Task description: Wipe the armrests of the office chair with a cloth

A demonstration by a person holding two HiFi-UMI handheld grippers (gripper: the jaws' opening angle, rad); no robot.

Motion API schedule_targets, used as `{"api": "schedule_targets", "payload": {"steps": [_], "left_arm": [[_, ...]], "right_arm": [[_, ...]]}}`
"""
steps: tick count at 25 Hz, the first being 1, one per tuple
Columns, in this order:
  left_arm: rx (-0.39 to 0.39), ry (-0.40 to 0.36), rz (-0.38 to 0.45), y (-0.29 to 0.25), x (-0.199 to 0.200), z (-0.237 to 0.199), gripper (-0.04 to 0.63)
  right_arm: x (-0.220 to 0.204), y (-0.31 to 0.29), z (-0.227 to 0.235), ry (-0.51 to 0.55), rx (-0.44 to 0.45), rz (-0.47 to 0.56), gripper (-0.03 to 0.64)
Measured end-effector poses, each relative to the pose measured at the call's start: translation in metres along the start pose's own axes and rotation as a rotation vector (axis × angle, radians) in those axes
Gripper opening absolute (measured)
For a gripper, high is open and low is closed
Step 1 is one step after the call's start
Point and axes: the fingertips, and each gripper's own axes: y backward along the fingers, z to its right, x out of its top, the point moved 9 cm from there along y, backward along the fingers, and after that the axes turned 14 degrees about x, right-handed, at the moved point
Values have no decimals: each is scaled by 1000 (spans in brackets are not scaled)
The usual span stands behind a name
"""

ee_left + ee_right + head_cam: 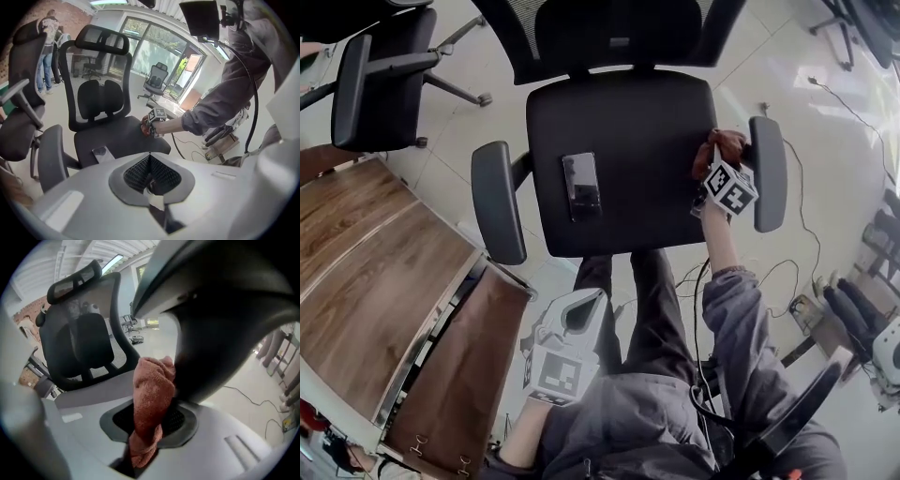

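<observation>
Our right gripper point(149, 430) pinches a rust-orange terry cloth point(153, 389) against the black padded armrest point(225, 333) just ahead; our left gripper point(150, 174) is closed, empty.

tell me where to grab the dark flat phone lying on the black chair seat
Pinch the dark flat phone across its two long edges near mid-length, coming straight down. It lies flat on the black padded seat, long axis running backrest to front, so probably only its thin sides offer a hold.

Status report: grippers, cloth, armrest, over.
Left hand-held gripper shut, empty. Right hand-held gripper shut on rust-red terry cloth at black padded armrest. Dark phone on seat, not obstructing.
</observation>
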Motion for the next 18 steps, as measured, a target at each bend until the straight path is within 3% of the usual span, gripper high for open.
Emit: {"api": "schedule_targets", "payload": {"steps": [8,18], "left_arm": [[13,21,9,1,-4,-7,12],[25,44,90,12,14,-19,12]], "right_arm": [[2,4,-4,-23,-5,10,94],[19,40,-47,-55,32,85,94]]}}
